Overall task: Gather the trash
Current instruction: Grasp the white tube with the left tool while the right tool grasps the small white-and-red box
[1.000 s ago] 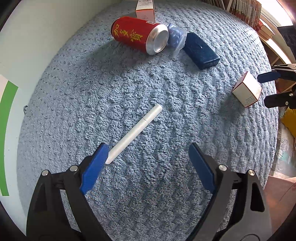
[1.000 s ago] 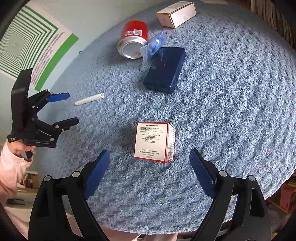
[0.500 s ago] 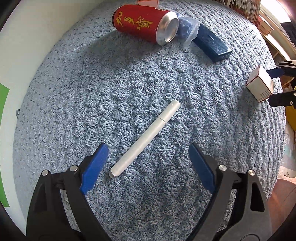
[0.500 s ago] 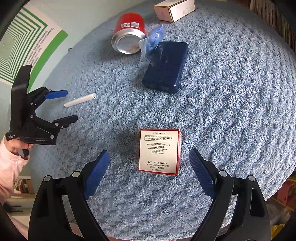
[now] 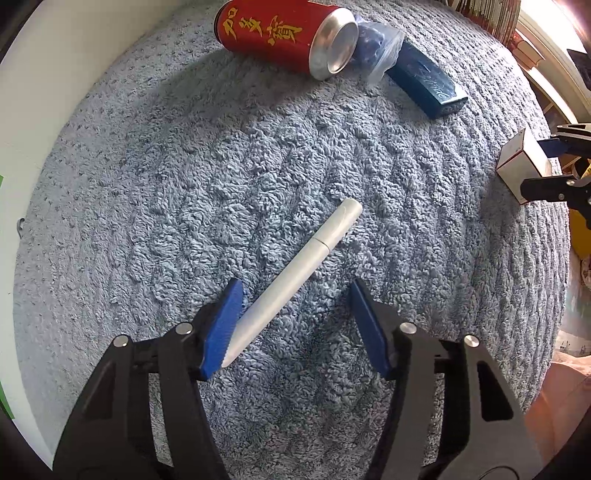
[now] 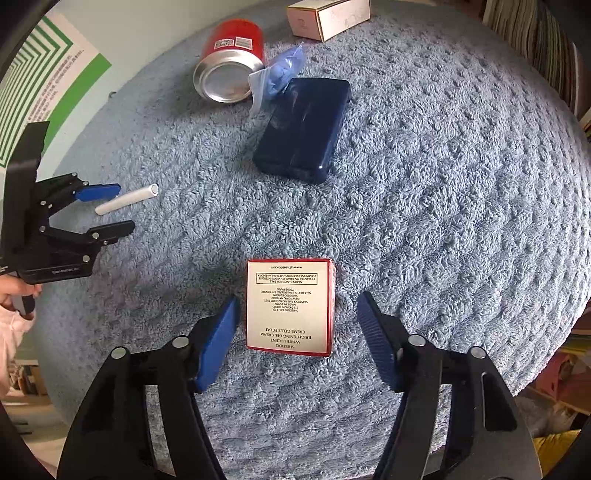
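1. Blue fleecy cloth [image 5: 184,177] is covering the round surface on which everything is lying.
2. The left gripper [image 5: 297,325] is hanging low over the cloth with its blue-padded jaws spread, straddling the near end of a white pen-like tube [image 5: 295,282]. The left pad is lying right against the tube's lower end; the right pad is standing well apart from it.
3. The white tube is lying slantwise, its capped end pointing up and to the right, away from the gripper.
4. The right gripper [image 6: 297,332] is likewise standing spread, its jaws to either side of a small white box with red edges [image 6: 290,304]. Neither pad is touching the box; the left pad is just beside it, the right one a little farther off.
5. That box is lying flat with its printed face up, the lettering reading upside down in the right wrist view.
6. A red drink can [image 5: 284,33] is lying on its side at the far edge of the cloth, its open silver end facing a crumpled clear bag with blue contents [image 5: 373,44].
7. A dark blue flat case [image 6: 303,129] is lying just beside that bag, touching it.
8. A pale cardboard box [image 6: 328,16] is sitting at the far rim, beyond the can.
9. A green-and-white striped poster [image 6: 40,74] is showing on the wall to the left.
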Tool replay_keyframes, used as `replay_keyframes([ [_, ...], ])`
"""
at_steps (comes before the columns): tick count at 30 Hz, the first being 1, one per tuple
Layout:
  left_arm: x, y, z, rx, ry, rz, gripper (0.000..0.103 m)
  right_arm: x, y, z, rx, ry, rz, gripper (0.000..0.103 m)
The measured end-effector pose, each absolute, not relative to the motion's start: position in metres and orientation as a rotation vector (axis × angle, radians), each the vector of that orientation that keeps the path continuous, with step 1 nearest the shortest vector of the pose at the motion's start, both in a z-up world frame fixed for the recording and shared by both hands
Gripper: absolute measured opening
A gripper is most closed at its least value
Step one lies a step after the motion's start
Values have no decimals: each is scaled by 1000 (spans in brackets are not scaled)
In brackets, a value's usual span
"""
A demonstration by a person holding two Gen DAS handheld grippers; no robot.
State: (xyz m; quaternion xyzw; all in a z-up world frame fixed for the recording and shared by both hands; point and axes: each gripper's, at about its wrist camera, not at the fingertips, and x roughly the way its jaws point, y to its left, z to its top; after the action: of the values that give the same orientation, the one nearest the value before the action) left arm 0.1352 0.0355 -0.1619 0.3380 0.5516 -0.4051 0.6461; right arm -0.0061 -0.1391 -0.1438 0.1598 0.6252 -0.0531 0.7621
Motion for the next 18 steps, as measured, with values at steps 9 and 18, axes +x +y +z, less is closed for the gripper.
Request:
replay_keyframes([
  [9,128,22,-149,767,1229,-949,11,-6,-132,-140,349,1340,-104,43],
  [18,123,17,-124,765,1196,-961,11,-7,-134,-130,366,1311,-76,43],
])
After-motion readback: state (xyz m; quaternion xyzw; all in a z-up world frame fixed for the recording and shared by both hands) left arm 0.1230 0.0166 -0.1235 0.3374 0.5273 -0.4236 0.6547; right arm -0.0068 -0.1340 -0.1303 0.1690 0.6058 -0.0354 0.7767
